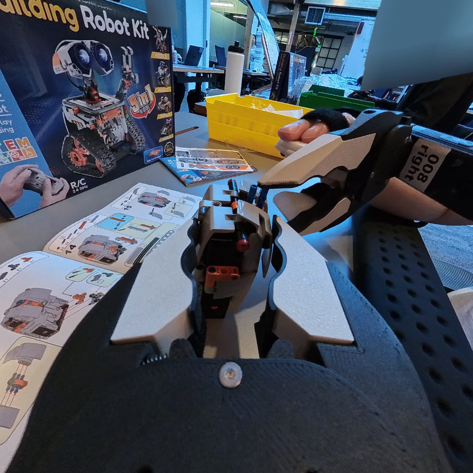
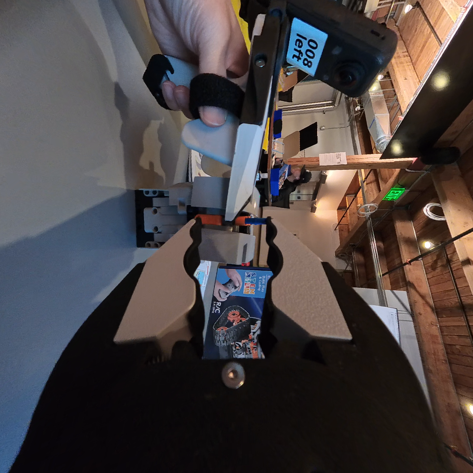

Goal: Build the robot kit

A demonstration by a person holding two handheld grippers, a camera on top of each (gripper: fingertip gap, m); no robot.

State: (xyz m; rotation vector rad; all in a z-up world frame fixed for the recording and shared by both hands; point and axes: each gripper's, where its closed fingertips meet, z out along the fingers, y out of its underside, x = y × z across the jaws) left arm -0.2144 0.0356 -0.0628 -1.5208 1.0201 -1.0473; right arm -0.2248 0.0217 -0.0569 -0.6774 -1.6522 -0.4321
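My left gripper is shut on a grey, black and orange brick assembly and holds it upright over the grey table. Two blue pins and a red-tipped black axle stick out of it. My right gripper comes in from the right, its upper fingertip on a blue pin. In the right wrist view my right gripper is closed across the assembly. One tip touches the end of the blue pin, the other the orange part. A finger of the left gripper crosses in front.
A dark blue kit box stands at the left. An open instruction booklet and a sticker sheet lie on the table. A yellow bin, a green bin and a white bottle are behind. A black perforated chair is at the right. The tips of both grippers are at nearly the same place. Left tips and right tips are each some 4 centimetres from the red-tipped black axle.
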